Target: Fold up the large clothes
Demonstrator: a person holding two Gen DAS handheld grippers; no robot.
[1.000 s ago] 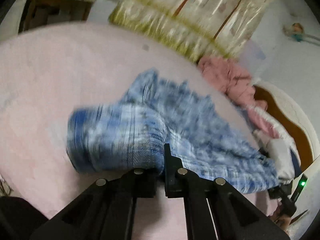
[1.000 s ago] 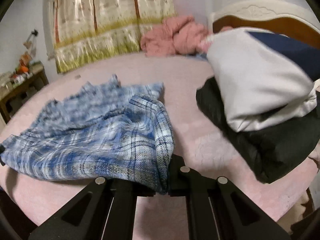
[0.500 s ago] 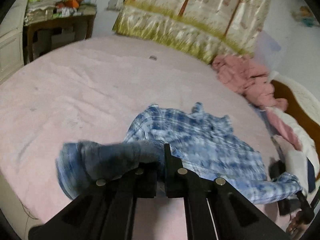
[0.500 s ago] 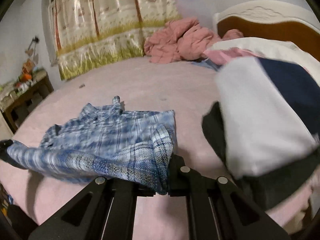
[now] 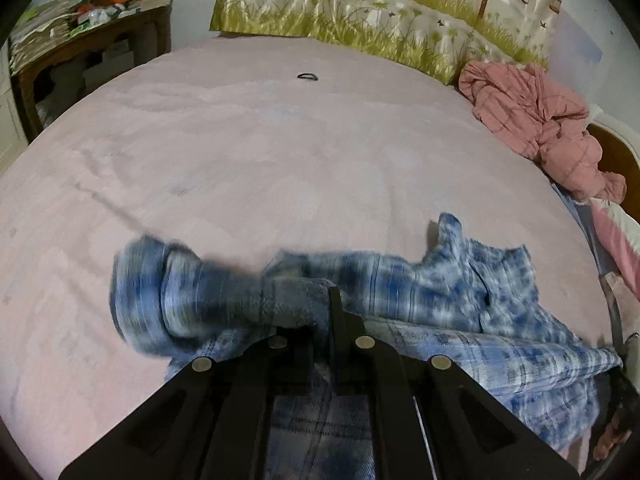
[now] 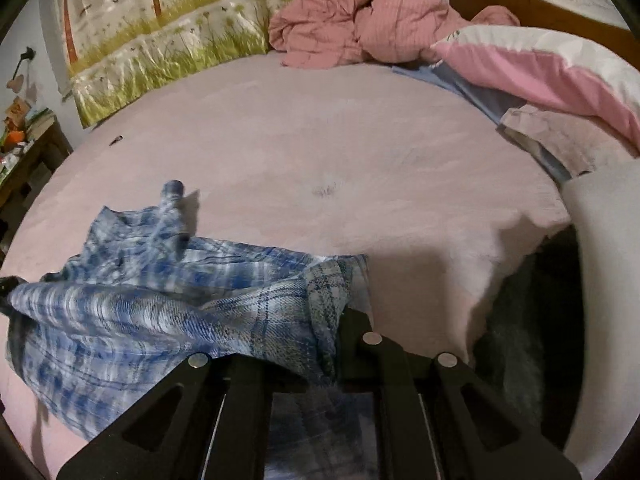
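Observation:
A blue and white plaid shirt (image 5: 440, 288) hangs stretched between my two grippers above the pink bed (image 5: 280, 152). My left gripper (image 5: 326, 312) is shut on one end of the shirt, with a cuffed sleeve (image 5: 168, 300) swinging blurred to its left. My right gripper (image 6: 340, 320) is shut on the other end of the shirt (image 6: 160, 304), which drapes to the left with its collar (image 6: 172, 196) sticking up. The far part of the shirt trails over the bed (image 6: 320, 140).
A crumpled pink quilt (image 5: 536, 116) (image 6: 360, 20) lies at the head of the bed. A pink and white pillow (image 6: 540, 64) and white and dark clothes (image 6: 560, 280) sit at the right. A cluttered wooden table (image 5: 80, 32) stands left. A hair tie (image 5: 307, 76) lies on the bed.
Both grippers have lifted and pulled back with the shirt, so it hangs lower in both views and more bare bed shows. The sleeve swings by the left gripper. The white and dark pile has slid right.

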